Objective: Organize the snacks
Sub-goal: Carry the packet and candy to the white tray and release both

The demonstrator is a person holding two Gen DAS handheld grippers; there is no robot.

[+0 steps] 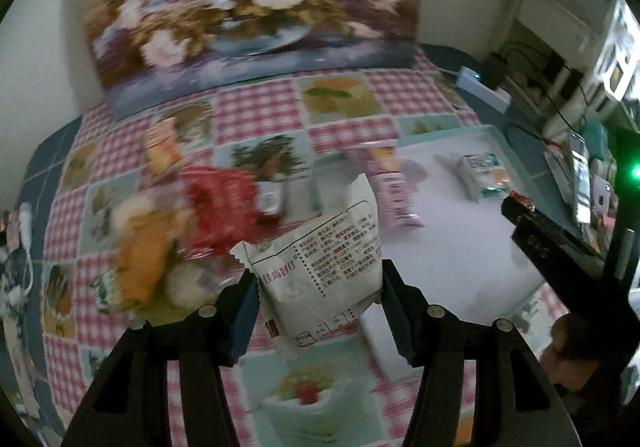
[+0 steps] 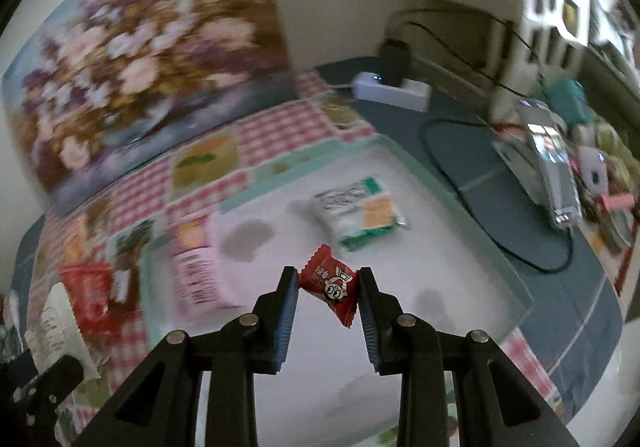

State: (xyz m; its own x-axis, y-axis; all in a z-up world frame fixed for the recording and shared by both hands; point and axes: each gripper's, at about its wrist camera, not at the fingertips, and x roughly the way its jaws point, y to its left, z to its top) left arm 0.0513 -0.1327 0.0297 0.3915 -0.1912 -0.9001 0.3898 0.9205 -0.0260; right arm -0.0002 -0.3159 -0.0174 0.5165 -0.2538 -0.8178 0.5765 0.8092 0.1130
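A white snack packet point(image 1: 320, 271) is being gripped by the left gripper point(image 1: 318, 287); a red candy point(image 2: 330, 283) is being pinched by the right gripper point(image 2: 329, 289), the tray point(image 2: 460, 203) lying toward twelve o'clock.

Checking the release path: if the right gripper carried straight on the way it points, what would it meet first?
The right gripper, shut on the small red packet, points over the white tray. The green-and-white packet probably comes first, though depth is unclear.

Floral painting point(image 1: 244, 7) blurred; snack pile point(image 1: 160, 247) smeared.
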